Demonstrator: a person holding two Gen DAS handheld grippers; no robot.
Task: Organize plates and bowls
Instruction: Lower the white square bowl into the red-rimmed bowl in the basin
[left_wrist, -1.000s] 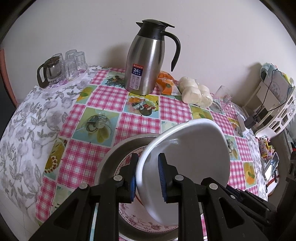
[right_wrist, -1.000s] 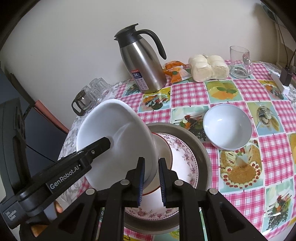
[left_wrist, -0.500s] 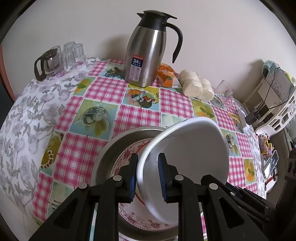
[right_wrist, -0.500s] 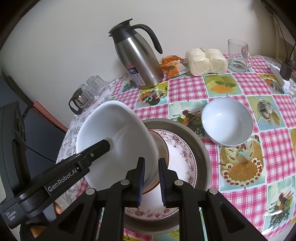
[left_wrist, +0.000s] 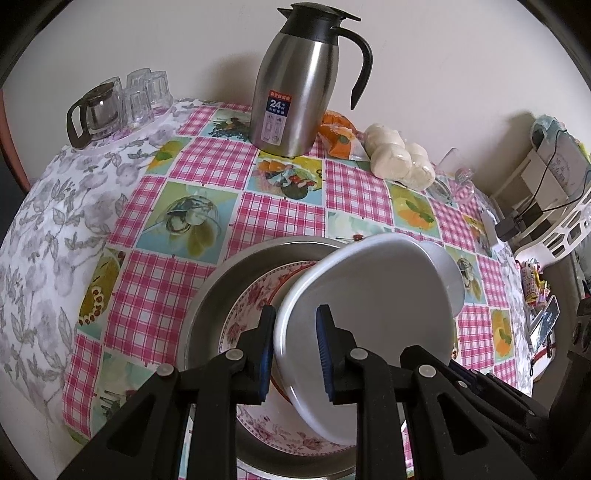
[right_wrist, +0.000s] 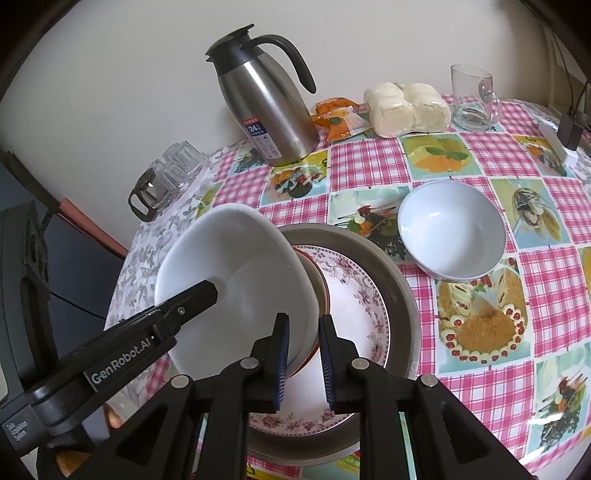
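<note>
While tilted over floral plate (right_wrist: 354, 306), large white bowl (right_wrist: 236, 280) clamped (rim) by both grippers: left (left_wrist: 295, 354), right (right_wrist: 301, 358).

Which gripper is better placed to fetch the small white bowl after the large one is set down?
Probably right: the small bowl lies right of the basin, on the right gripper's side; the left gripper grips the large bowl's opposite rim.

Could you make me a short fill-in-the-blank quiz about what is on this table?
1. The large white bowl is held tilted by ____ hand-held grippers.
2. The floral plate lies inside a ____ basin.
3. The steel jug has a ____ handle.
4. The small white bowl sits on the table, facing ____.

Missing words: two; metal; black; up
</note>
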